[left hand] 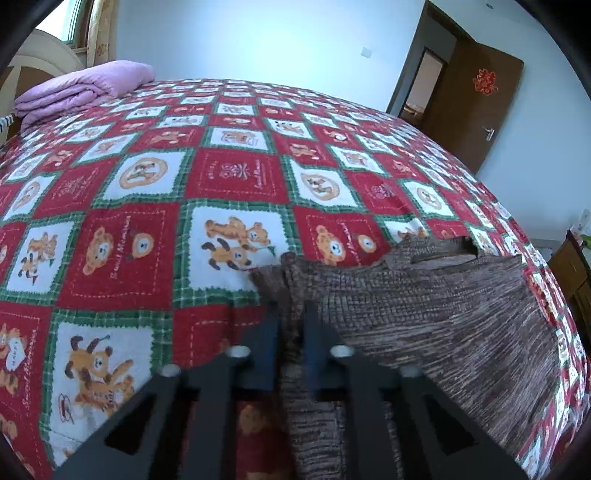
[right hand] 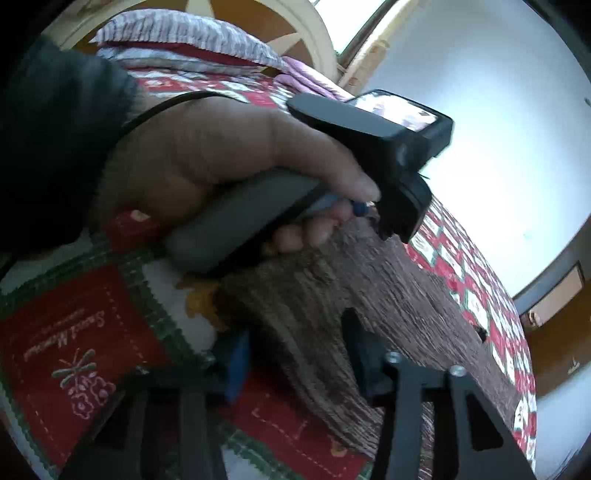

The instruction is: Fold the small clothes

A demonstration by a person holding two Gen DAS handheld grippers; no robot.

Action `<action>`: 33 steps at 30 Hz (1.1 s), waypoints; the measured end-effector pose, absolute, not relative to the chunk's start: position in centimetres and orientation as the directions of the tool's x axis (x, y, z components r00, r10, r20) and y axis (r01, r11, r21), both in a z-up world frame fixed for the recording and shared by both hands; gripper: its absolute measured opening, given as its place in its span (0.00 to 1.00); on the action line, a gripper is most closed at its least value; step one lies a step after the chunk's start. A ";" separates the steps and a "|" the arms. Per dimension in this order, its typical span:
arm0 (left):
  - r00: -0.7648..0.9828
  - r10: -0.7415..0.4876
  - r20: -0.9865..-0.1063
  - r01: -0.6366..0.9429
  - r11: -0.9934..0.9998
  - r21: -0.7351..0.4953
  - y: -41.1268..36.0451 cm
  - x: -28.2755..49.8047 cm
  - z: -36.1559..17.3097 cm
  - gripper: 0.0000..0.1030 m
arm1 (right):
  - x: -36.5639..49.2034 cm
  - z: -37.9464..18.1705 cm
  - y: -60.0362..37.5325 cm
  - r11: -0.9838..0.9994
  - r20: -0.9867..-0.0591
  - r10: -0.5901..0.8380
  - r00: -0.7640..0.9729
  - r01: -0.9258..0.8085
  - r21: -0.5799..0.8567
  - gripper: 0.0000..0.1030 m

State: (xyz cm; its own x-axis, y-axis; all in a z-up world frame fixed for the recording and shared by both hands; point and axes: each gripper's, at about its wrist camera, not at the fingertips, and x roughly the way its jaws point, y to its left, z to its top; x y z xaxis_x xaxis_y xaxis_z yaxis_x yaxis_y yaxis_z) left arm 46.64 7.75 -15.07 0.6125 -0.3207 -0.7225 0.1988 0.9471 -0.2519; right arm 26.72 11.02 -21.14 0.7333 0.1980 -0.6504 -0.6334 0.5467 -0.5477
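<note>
A brown knitted garment [left hand: 443, 314] lies on the red, white and green bear-print bedspread [left hand: 147, 240]. My left gripper [left hand: 293, 325] is shut on a raised fold at the garment's left edge; the knit fills the narrow gap between its fingers. In the right wrist view a person's hand [right hand: 221, 155] holds that left gripper [right hand: 388, 230], its tip down on the garment [right hand: 314, 295]. My right gripper [right hand: 295, 350] straddles the garment's layered near edge. Its jaws stand apart with the knit between them, not squeezed.
A folded purple blanket [left hand: 85, 88] lies at the bed's far left corner. A striped pillow [right hand: 184, 33] rests against the headboard [right hand: 295, 40]. A brown door [left hand: 476, 107] stands open in the white wall. A wooden cabinet [left hand: 572, 266] stands beside the bed's right edge.
</note>
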 end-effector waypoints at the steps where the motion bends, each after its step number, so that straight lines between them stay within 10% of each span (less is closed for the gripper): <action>1: 0.614 -0.326 -0.719 0.195 0.945 -0.261 7.9 46.6 -15.0 0.11 | 26.6 -21.3 11.1 0.536 -0.653 0.201 0.730 -0.640 -0.551 0.28; 4: 0.627 -0.351 -0.696 0.185 0.935 -0.304 8.7 46.3 -14.9 0.09 | 26.4 -21.4 11.3 0.523 -0.665 0.211 0.716 -0.658 -0.542 0.08; 33: 0.612 -0.418 -0.672 0.140 0.893 -0.428 5.9 45.9 -10.3 0.08 | 28.3 -14.5 0.0 0.803 -0.634 0.422 0.648 -0.592 -0.071 0.07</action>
